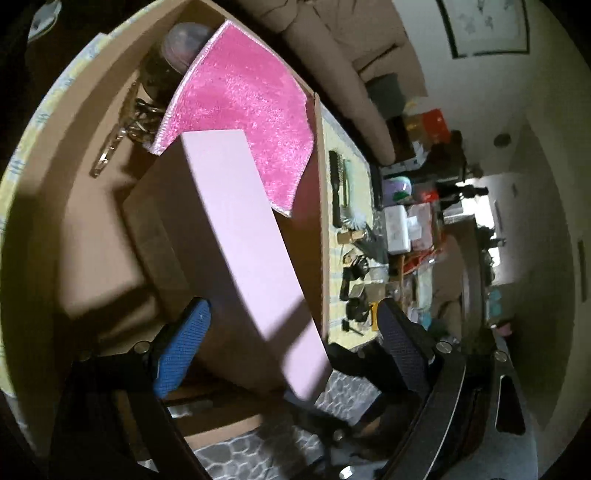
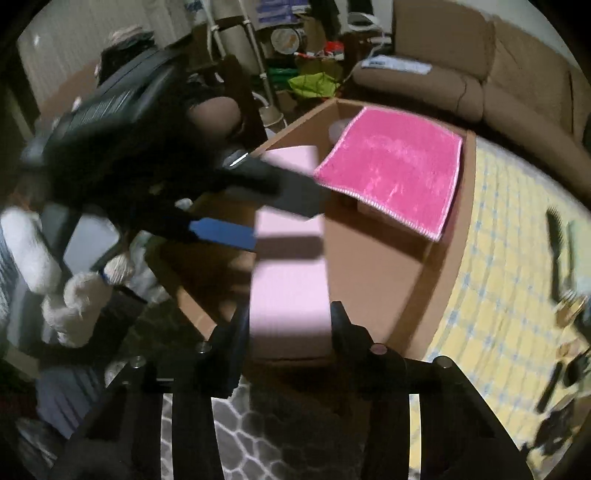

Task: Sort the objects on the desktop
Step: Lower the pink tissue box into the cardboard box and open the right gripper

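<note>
1. Progress looks partial: the cardboard box [image 2: 454, 236] already holds a bright pink cloth [image 2: 395, 173] lying over something inside it, and the left wrist view shows a rounded clear container [image 1: 184, 44] and some metal pieces [image 1: 129, 122] in its far corner.
2. The pale pink box [image 2: 290, 284] is the thing in hand. It lies long-ways inside the cardboard box, its near end over the rim.
3. The right gripper [image 2: 290, 325] has its jaws clenched on the near end of that pale pink box, one finger on each long side.
4. The left gripper [image 1: 291, 339] stands with its jaws released and wide; the pale pink box passes between the blue pad [image 1: 181, 347] and the dark one, and I see no pad pressing on it.
5. What is left, as I judge it: several small items remain outside on the table, among them a black comb [image 1: 334, 184], a white charger-like block [image 1: 397, 229] and some dark small things near it, too blurred to name.
6. The table wears a yellow checked cloth [image 2: 506, 295]. Below its edge lies a grey floor mat with a honeycomb pattern [image 2: 266, 435].
7. The room is a cluttered living space: a brown sofa [image 2: 480, 74] behind, a framed picture [image 1: 487, 26] on the wall, and heaped belongings.
</note>
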